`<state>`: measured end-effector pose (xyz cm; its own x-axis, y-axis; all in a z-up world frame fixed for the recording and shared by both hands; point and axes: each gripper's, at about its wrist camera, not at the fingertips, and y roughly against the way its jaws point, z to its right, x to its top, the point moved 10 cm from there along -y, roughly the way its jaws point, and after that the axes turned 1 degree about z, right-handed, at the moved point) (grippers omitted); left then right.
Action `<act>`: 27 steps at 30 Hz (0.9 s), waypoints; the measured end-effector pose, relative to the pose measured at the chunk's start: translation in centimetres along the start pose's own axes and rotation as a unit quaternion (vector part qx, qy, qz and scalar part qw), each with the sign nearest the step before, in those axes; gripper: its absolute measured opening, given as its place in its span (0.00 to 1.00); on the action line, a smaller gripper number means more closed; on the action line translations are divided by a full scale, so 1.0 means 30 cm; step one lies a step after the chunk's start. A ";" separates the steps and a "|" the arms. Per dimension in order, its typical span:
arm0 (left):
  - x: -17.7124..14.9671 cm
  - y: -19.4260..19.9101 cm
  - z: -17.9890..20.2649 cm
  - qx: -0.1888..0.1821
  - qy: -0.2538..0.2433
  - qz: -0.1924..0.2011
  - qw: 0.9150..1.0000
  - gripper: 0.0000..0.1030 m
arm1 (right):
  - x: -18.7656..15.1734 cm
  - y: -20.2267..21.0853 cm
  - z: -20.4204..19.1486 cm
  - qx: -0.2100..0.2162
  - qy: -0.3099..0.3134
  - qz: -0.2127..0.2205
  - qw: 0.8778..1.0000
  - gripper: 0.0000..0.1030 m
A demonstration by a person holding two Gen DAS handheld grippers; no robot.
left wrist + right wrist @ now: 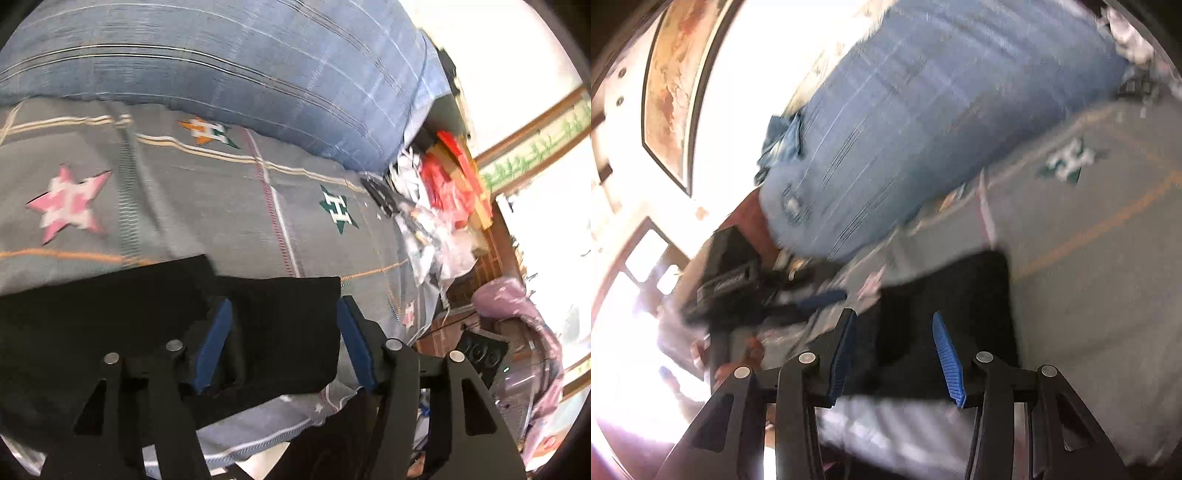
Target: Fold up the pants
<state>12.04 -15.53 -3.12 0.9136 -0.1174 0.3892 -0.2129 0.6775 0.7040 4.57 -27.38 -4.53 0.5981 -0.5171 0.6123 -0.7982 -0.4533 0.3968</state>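
Observation:
The black pants (pixel 155 306) lie flat on a grey bedsheet (pixel 207 199) with star patterns. In the left wrist view my left gripper (pixel 284 306) is open, its blue pads on either side of the pants' right end. In the right wrist view, which is blurred, my right gripper (pixel 894 321) is open with the black pants (pixel 945 295) lying between and beyond its blue pads. Neither gripper holds the cloth.
A large blue striped pillow (pixel 258 66) lies across the far side of the bed; it also shows in the right wrist view (pixel 923 129). Red and clear plastic clutter (pixel 447 192) sits at the bed's right edge. A dark object (pixel 731 273) lies beside the bed's left edge.

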 end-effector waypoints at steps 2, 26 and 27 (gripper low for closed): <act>-0.014 -0.099 -0.021 0.025 0.007 -0.020 0.999 0.57 | -0.004 -0.055 0.053 -0.030 0.011 -0.007 0.999 0.41; -0.226 -0.147 -0.173 0.117 0.038 -0.022 0.992 0.23 | 0.041 -0.351 0.240 -0.158 0.099 -0.137 0.973 0.29; -0.232 -0.136 -0.165 0.119 0.032 -0.026 0.992 0.23 | 0.044 -0.347 0.251 -0.149 0.082 -0.136 0.976 0.30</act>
<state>8.27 -13.87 -11.64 0.9444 -0.0958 0.3145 -0.2330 0.4797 0.8459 14.21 -28.83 -13.01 0.7909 -0.2723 0.5480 -0.6114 -0.3144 0.7262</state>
